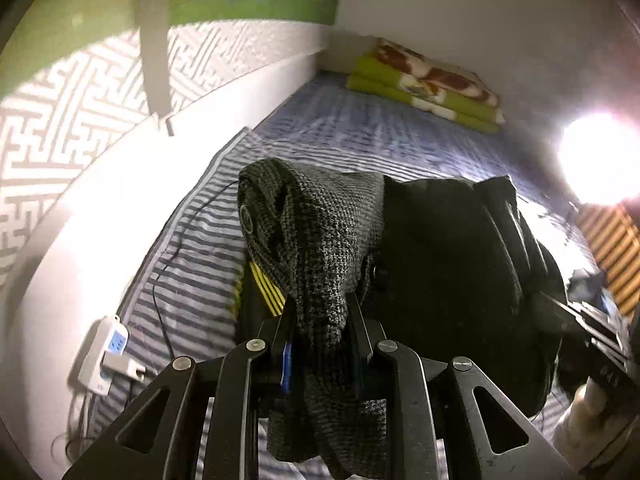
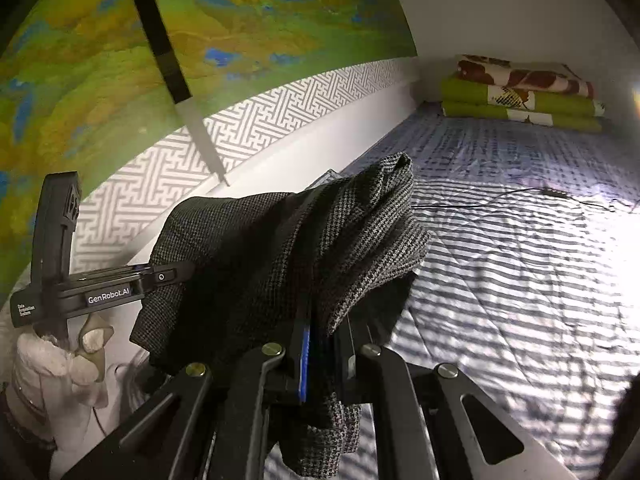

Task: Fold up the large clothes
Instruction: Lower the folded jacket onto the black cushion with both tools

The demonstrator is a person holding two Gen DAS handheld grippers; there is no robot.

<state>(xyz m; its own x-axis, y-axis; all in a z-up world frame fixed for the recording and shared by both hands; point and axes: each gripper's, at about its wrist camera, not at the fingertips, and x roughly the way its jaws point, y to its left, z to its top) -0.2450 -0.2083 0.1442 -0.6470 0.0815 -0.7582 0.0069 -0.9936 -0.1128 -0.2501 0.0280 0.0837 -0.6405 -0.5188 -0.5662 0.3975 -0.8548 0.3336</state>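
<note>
Above the striped bed [image 2: 520, 280], both grippers [image 1: 320, 304] [image 2: 326, 326] clamp the drooping grey garment [image 2: 280, 248].

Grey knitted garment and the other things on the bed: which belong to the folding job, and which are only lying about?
Belonging to the job:
- grey knitted garment
- left gripper, shut on it
- right gripper, shut on it

Only lying about:
- folded green blanket at the far end
- white power strip
- black cable
- striped bedsheet
</note>
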